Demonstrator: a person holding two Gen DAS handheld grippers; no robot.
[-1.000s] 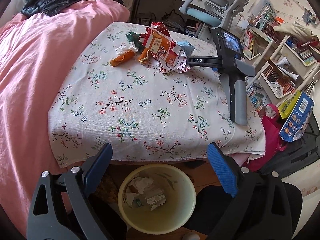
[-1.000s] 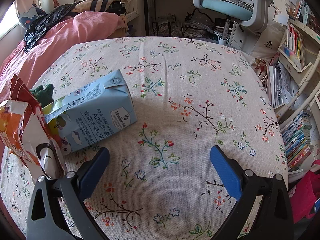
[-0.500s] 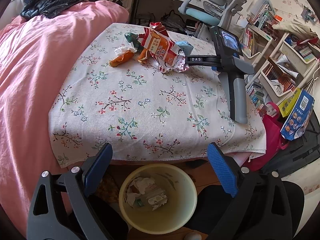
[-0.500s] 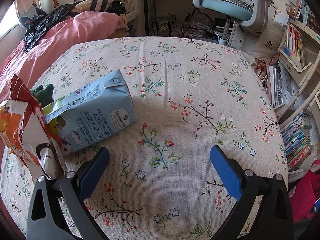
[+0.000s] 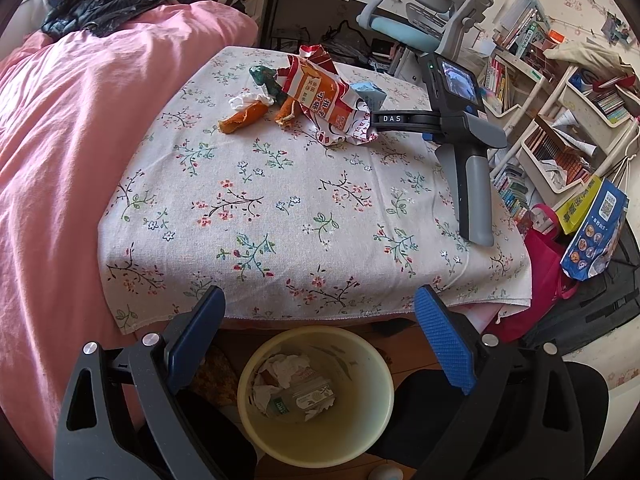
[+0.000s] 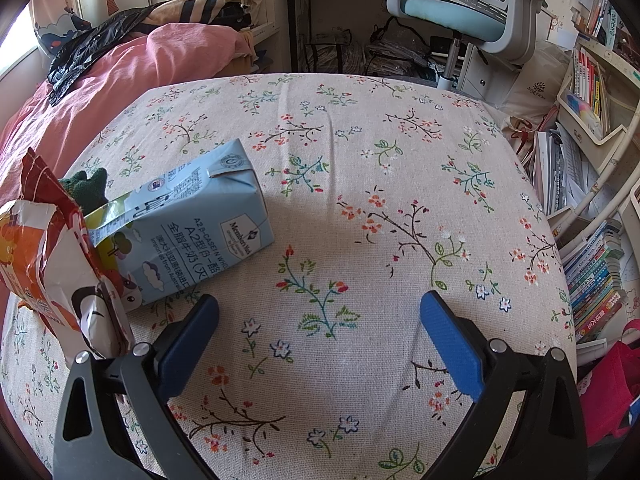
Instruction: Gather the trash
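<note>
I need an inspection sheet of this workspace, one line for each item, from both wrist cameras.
Surface: floral tablecloth over a low table, beside a pink duvet.
Job's things: orange snack bag, blue milk carton, orange peels, white tissue, green wrapper; waste bin below the near edge already holds crumpled paper.
Clutter: nothing seen besides the trash.
Grippers: left hand-held gripper open above the bin; right hand-held gripper open, lying on the cloth.
Cables: nothing seen.
Surroundings: office chair, bookshelves.
</note>
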